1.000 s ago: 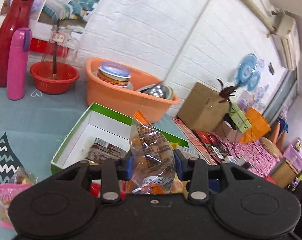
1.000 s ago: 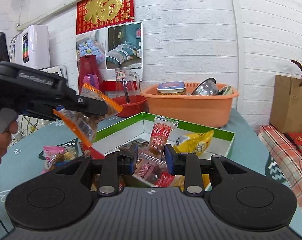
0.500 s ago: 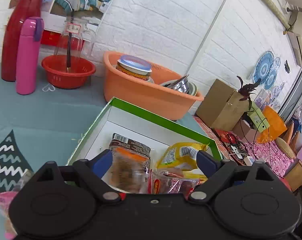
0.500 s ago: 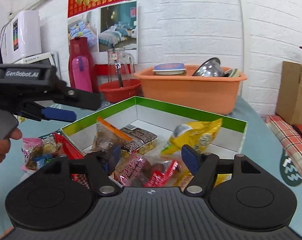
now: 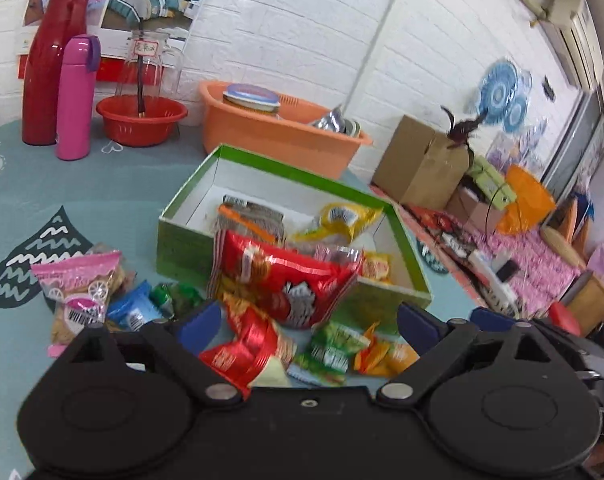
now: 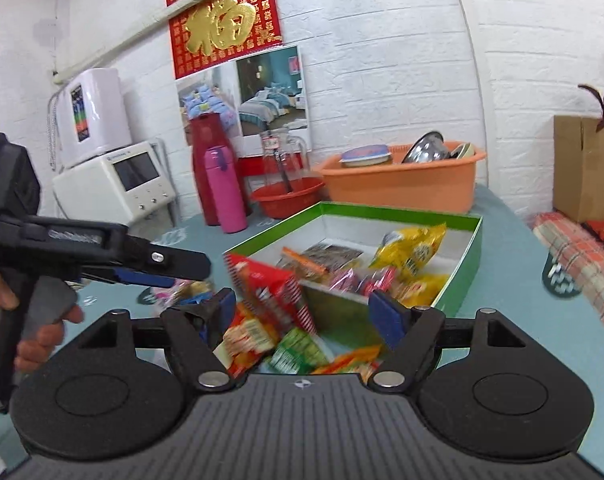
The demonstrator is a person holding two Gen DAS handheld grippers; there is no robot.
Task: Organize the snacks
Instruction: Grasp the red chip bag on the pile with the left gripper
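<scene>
Now the shiny red foil snack bag (image 5: 285, 276) leans on the near wall of the green-rimmed cardboard box (image 5: 181, 248), loose packets (image 5: 330, 354) on the teal desk (image 5: 101, 184) below. Both the left gripper (image 5: 308, 322) and right gripper (image 6: 308, 312) stand released, empty.

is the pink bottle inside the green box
No, the pink bottle stands on the table beside the red bottle, well apart from the green box.
</scene>
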